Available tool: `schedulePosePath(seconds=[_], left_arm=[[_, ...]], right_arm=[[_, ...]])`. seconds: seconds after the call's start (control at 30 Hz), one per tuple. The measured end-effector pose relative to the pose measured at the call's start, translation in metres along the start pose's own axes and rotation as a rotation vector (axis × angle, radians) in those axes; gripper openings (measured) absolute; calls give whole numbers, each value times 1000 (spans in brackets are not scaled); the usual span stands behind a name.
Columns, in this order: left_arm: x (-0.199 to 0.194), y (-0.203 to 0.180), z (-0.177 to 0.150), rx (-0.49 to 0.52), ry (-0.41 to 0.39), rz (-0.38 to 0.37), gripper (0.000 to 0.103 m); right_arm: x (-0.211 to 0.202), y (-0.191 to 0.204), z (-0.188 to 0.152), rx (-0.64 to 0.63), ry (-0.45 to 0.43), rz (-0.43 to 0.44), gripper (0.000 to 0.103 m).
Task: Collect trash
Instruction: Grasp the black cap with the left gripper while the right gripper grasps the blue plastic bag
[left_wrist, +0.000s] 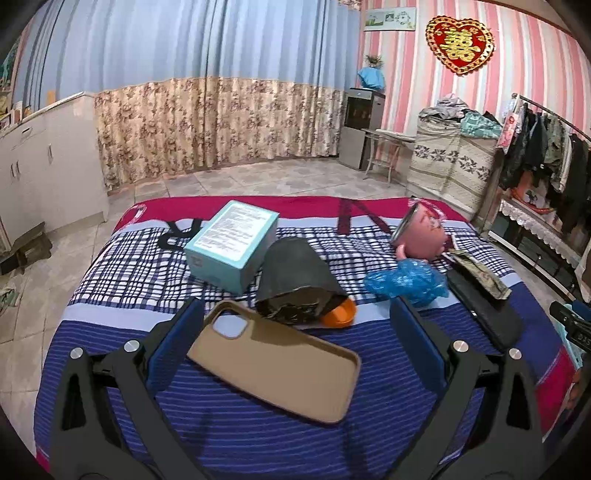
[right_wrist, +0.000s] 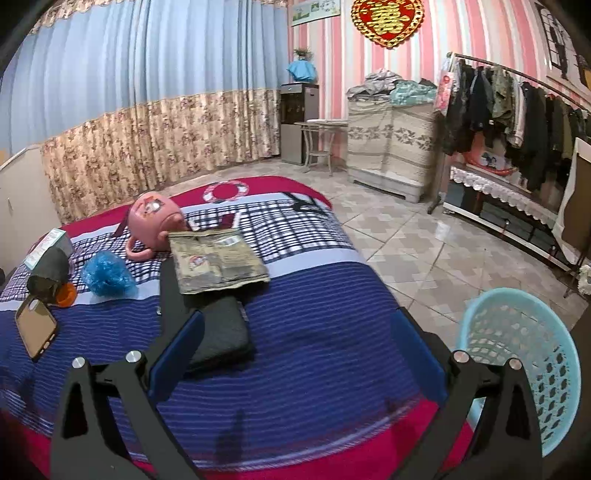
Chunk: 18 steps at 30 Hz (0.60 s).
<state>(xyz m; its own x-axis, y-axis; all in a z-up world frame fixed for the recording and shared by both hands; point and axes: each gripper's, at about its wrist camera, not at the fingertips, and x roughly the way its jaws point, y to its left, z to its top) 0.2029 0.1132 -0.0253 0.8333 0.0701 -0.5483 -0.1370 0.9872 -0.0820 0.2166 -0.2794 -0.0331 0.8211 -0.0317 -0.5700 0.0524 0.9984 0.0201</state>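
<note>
Left gripper (left_wrist: 295, 317): fingers spread wide at the bottom of the left wrist frame, nothing between the pads; a tan phone case (left_wrist: 275, 363) lay flat on the bedspread (left_wrist: 258, 435) in the gap, touched by neither finger.

Right gripper (right_wrist: 295, 325): fingers likewise wide apart at the bottom of the right wrist frame, empty, over bare striped cloth.

Black pouch (right_wrist: 221, 332): flat, lower centre of the right wrist frame, just behind the right gripper's left finger.

Light blue basket (right_wrist: 528, 365): perforated plastic, on the tiled floor at the lower right of the right wrist frame, just beside the bed's edge.

Crumpled dark bag (left_wrist: 295, 280): centre of the left wrist frame, just beyond the phone case, lying over an orange item (left_wrist: 340, 314) that showed at its lower right edge.

Crumpled blue plastic (left_wrist: 406, 282): right of centre, between the dark bag and the pouch.

Worn flat packet (right_wrist: 218, 258): centre of the right wrist frame, resting partly on the pouch's far end.

Teal box (left_wrist: 232, 243): upper centre-left of the left wrist frame, touching the dark bag's far side.

Pink mug (left_wrist: 421, 234): tipped on its side, upper right of the bed, just behind the blue plastic.

Clothes rack (right_wrist: 517, 103): far right, against the striped wall.
</note>
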Motion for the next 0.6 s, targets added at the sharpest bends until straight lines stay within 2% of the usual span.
schedulePosePath(seconds=[0.4, 0.53, 0.6], left_arm=[[20, 15, -3, -22, 42, -5, 97], [41, 11, 5, -19, 81, -32, 97], [51, 6, 13, -5, 91, -44, 97]], right_arm=[[22, 45, 3, -99, 31, 64, 98], [25, 63, 8, -144, 18, 67, 98], [28, 66, 13, -142, 24, 99, 98]])
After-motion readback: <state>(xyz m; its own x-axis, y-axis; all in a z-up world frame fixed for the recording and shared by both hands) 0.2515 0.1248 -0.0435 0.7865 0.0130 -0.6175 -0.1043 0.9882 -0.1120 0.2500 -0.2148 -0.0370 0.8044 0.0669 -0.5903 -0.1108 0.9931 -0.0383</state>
